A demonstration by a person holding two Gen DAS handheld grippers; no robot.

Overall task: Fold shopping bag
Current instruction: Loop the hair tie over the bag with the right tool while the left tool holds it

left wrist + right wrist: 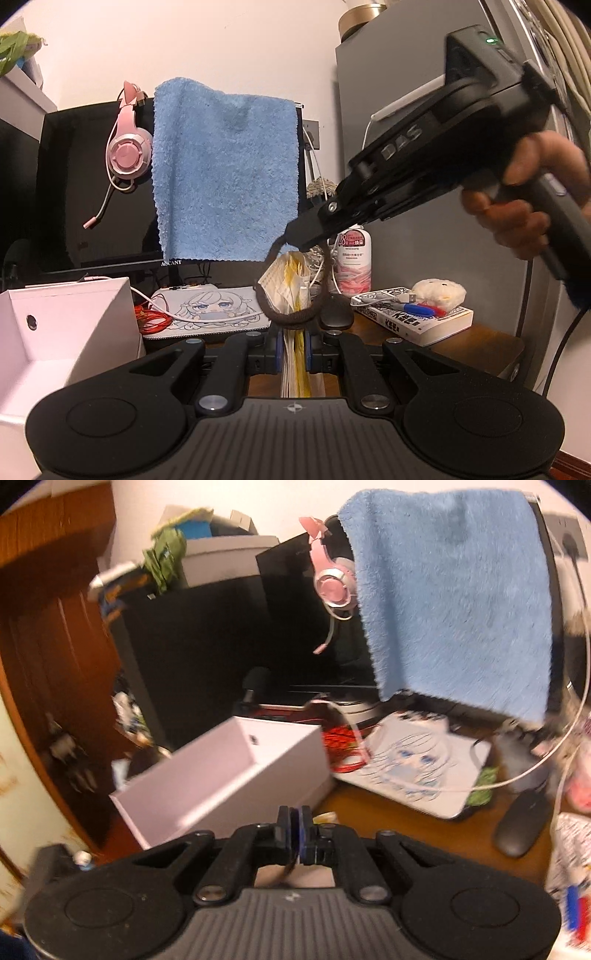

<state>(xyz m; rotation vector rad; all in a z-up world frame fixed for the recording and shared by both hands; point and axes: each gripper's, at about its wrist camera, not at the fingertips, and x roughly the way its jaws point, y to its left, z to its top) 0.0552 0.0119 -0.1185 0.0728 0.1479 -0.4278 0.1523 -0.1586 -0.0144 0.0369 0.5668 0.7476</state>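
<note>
- Left gripper [294, 354] clenches the folded, crinkly white-and-yellow plastic shopping bag [291, 295] upright above the wooden desk [476, 336].
- Right gripper [295, 236] (fingers pinched together) grasps a brown fuzzy elastic loop [291, 317] ringing the bag's upper half.

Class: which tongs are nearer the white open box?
Left. The left tongs, shut on the folded bag, sit beside the white box; the right tongs hang higher, farther away.

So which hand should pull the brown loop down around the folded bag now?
Probably the right. The right gripper is already shut on the brown band, which loops around the top of the folded bag. The left gripper is shut on the bag itself and should just hold it steady.
</note>
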